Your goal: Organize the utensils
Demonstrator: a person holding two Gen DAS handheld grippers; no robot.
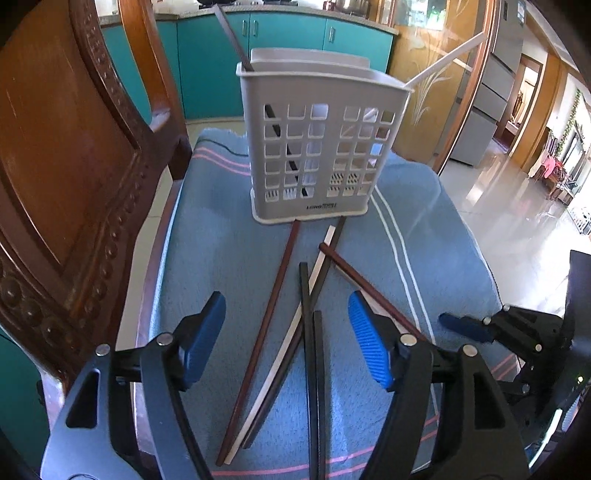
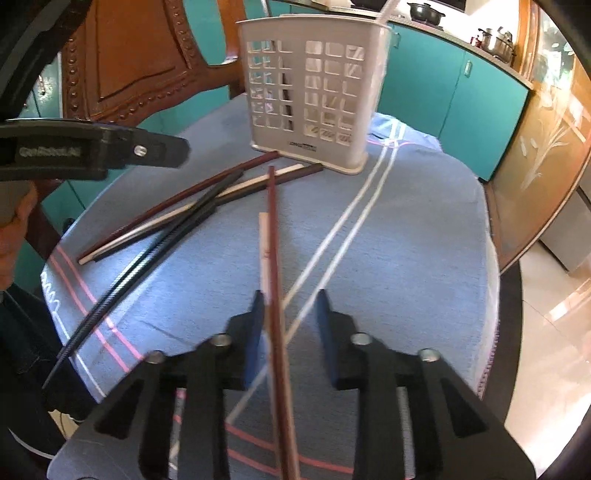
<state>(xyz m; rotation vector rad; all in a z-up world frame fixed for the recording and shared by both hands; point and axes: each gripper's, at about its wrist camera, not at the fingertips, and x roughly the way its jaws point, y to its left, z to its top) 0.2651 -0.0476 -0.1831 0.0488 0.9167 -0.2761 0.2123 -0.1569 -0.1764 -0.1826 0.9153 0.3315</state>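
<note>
**Chopsticks loose on the towel, caddy at the far edge**

While the left gripper (image 1: 286, 338) hangs with its blue pads (image 1: 367, 349) spread wide and nothing between them, a cluster of loose chopsticks lies on the blue striped towel (image 1: 424, 221) directly beneath it. A reddish-brown chopstick (image 1: 266, 332) runs from near left toward the far side, its far tip touching the base of the grey slotted caddy (image 1: 317, 147). Just to its right a white chopstick (image 1: 291, 332) and a dark brown one lie side by side, crossed by two black chopsticks (image 1: 308, 332) that reach toward the near edge. Another reddish-brown chopstick (image 1: 354, 273) slants off to the right, passing behind the right-hand pad.

The caddy stands upright at the far end of the towel, with a dark chopstick (image 1: 231, 31) leaning out of its left compartment and a white one (image 1: 447, 59) leaning out to the right.

The right gripper (image 2: 290, 321) also has its jaws apart; a reddish-brown chopstick (image 2: 273, 236) runs between them close against the left pad (image 2: 255, 332), beside a pale stick (image 2: 264, 251) on the towel. Whether the pad actually touches it is unclear. A carved wooden chair (image 1: 74, 147) stands to the left.
</note>
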